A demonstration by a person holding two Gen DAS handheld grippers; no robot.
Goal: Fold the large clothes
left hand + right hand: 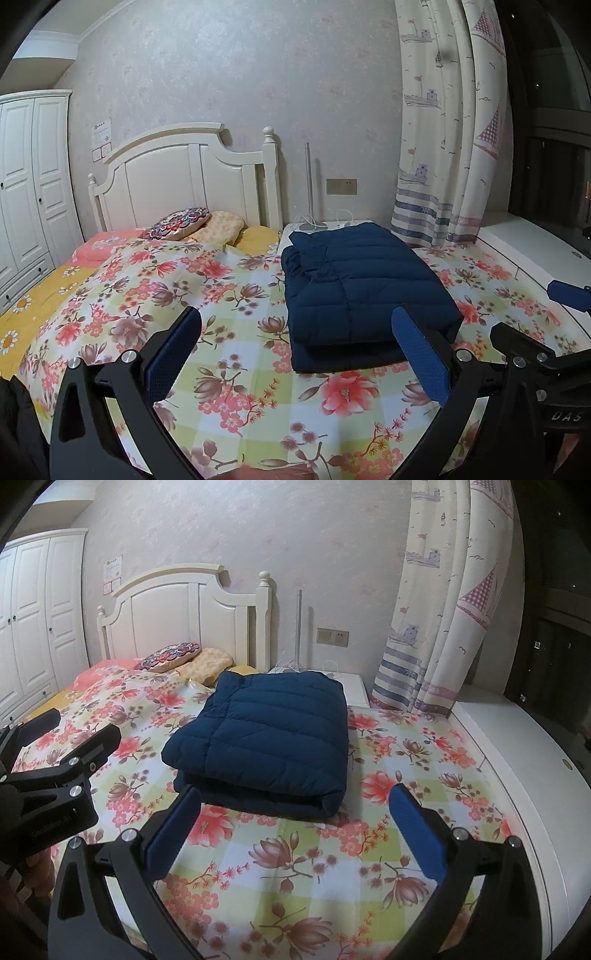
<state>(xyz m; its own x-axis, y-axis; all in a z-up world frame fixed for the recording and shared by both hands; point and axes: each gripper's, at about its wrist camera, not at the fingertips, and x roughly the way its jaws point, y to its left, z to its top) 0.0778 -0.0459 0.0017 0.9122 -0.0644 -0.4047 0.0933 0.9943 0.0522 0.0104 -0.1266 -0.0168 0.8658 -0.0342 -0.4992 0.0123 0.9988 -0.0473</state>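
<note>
A navy quilted jacket [364, 286] lies folded into a thick rectangle on the floral bedspread [229, 373]; it also shows in the right wrist view [269, 744]. My left gripper [297, 347] is open and empty, held above the bedspread just in front of the jacket's near edge. My right gripper [295, 825] is open and empty, also in front of the jacket's near edge. The right gripper shows at the right edge of the left wrist view [554, 314], and the left gripper at the left edge of the right wrist view [77, 731]. Neither touches the jacket.
Pillows [184, 225] and a white headboard [184, 173] are at the bed's far end. A white wardrobe [26, 192] stands at the left. A white nightstand [352, 688] with cables, a sailboat curtain [447, 147] and a white window ledge [517, 746] are on the right.
</note>
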